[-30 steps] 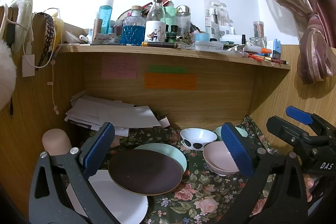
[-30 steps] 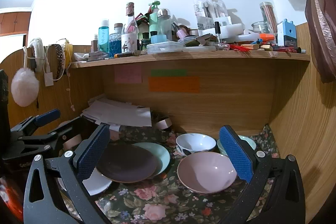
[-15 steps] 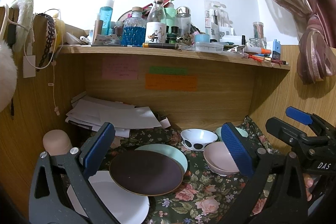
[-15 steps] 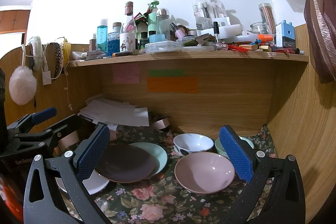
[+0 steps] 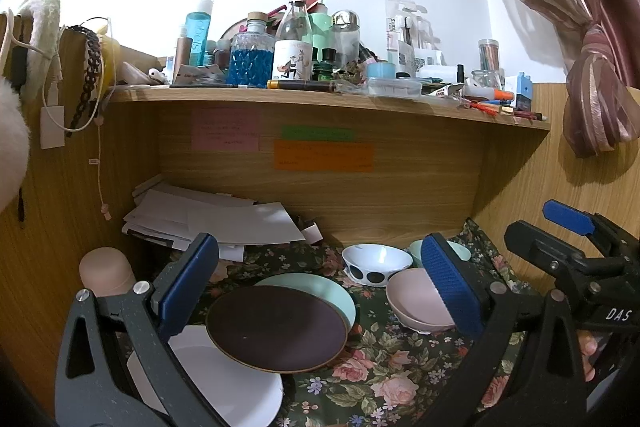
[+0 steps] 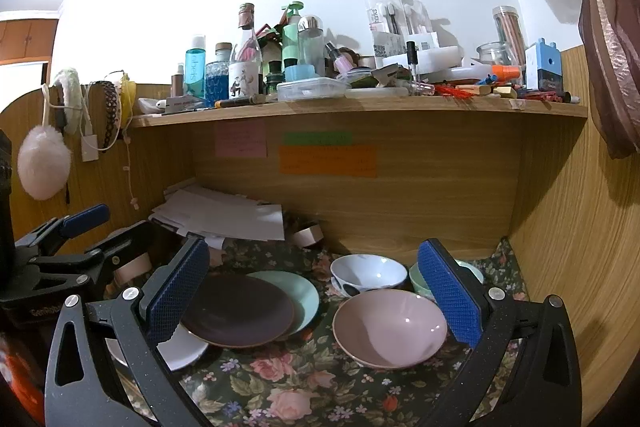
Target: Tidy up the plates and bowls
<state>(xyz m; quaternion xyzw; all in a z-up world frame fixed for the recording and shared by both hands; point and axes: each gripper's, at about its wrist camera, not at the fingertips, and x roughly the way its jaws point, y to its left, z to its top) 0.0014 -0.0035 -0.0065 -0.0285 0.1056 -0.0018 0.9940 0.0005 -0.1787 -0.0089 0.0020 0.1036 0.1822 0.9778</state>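
Both tongs hang wide open and empty over the floral-clothed table (image 6: pixel 304 383): the left tongs (image 5: pixel 320 287) above the plates, the right tongs (image 6: pixel 316 299) above the bowls. Nearest lies a flat white plate (image 5: pixel 224 379), partly under a dark brown round plate (image 5: pixel 276 327), which overlaps a pale green plate (image 5: pixel 320 287). Right of these sits a wide pink bowl (image 6: pixel 390 329). Behind it stand a white bowl with black dots (image 5: pixel 376 263) and a mint bowl (image 5: pixel 416 249). Judging by this, the plates sit loosely shingled and the bowls are unnested; sorting seems barely begun.
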